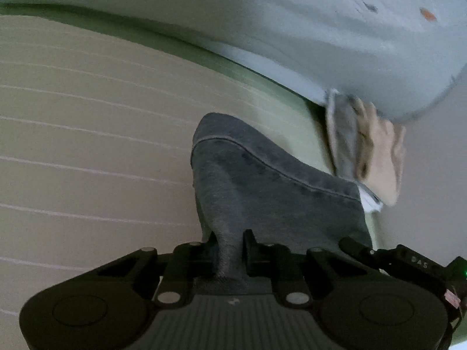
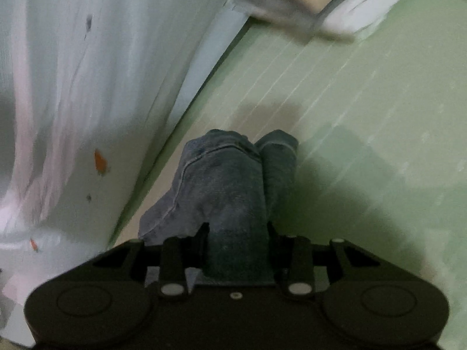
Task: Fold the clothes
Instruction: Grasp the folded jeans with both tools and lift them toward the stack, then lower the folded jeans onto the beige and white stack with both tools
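Observation:
A dark blue-grey denim garment (image 1: pixel 262 180) fills the middle of the left wrist view, bunched and lifted over the striped surface. My left gripper (image 1: pixel 229 250) is shut on a fold of it. In the right wrist view the same denim garment (image 2: pixel 227 186) hangs bunched with a stitched hem showing. My right gripper (image 2: pixel 238 233) is shut on it too. The right gripper's black body shows at the lower right of the left wrist view (image 1: pixel 408 258).
A pale green striped bed or mat surface (image 2: pixel 364 116) lies under the garment. A white sheet with orange spots (image 1: pixel 321 14) lies at the back, also seen in the right wrist view (image 2: pixel 73 102). Blurred beige and grey folded clothes (image 1: pixel 367 145) sit near it.

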